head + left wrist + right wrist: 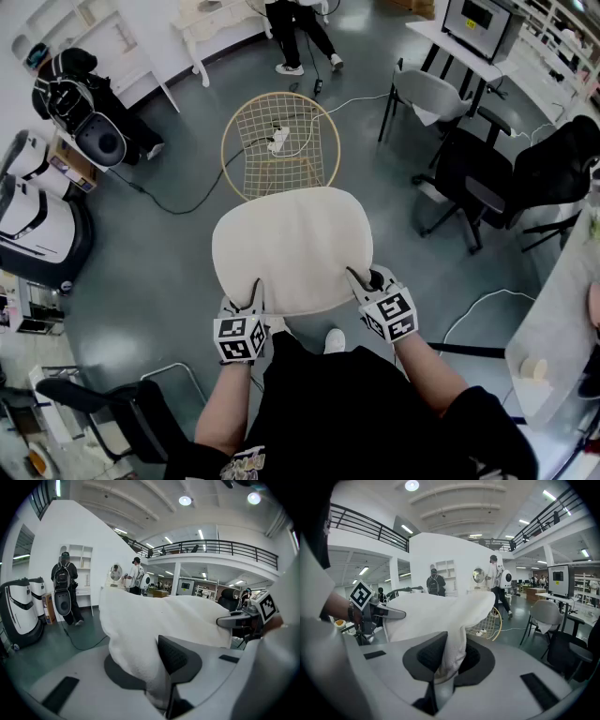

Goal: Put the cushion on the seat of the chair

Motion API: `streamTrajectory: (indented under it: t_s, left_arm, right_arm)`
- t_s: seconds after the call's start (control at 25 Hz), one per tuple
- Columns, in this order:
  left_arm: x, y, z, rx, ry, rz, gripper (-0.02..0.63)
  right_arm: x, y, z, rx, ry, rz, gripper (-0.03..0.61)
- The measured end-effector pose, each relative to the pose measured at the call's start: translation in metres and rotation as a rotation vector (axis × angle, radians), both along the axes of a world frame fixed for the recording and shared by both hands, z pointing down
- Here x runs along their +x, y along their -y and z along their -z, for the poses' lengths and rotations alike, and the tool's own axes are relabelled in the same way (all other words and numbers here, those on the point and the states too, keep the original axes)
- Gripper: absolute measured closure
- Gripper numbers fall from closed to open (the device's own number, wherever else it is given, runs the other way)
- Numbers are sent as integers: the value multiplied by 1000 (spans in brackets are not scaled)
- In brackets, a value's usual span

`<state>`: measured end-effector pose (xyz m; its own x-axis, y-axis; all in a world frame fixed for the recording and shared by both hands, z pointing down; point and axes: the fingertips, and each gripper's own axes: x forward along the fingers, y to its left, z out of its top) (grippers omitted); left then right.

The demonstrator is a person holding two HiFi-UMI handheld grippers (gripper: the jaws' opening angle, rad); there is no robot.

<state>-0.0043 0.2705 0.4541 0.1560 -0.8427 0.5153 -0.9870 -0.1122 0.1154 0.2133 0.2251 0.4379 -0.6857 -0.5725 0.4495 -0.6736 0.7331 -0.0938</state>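
Nearest to us, at the bottom of the head view, is a black top [375,412] with two bare forearms reaching forward. Each hand carries a gripper with a square-marker cube.

The left gripper [254,298] and the right gripper [362,281] both have their jaws closed almost fully on the near edge of a cream, rounded cushion [292,246]. In each gripper view we see the soft fabric pinched and bunched between the dark pads. The cushion is held up flat between the two grippers, above the floor [169,272]. It sits on our side of a round gold wire chair [279,141], and in the head view its far edge covers the chair's front rim. In the right gripper view the chair stands beyond the cushion's drooping corner.

The floor is smooth, dark grey-green and slightly glossy, with a black cable [173,202] and a white cable [478,305] trailing across it.

Around us is a tall, white, brightly lit hall with a railed upper gallery. To the right are a white desk [450,47] with a monitor [478,23], a grey chair [427,94] and black office chairs [478,178]. To the left stands a white and black machine [37,220]. A person [295,33] stands at the far side.
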Motion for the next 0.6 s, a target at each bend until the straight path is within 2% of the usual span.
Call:
streamTrajectory:
  t_s: [0.6]
  left_arm:
    - [-9, 6, -2, -4, -3, 1, 520]
  right_arm:
    - [-9, 5, -3, -10, 6, 4, 517]
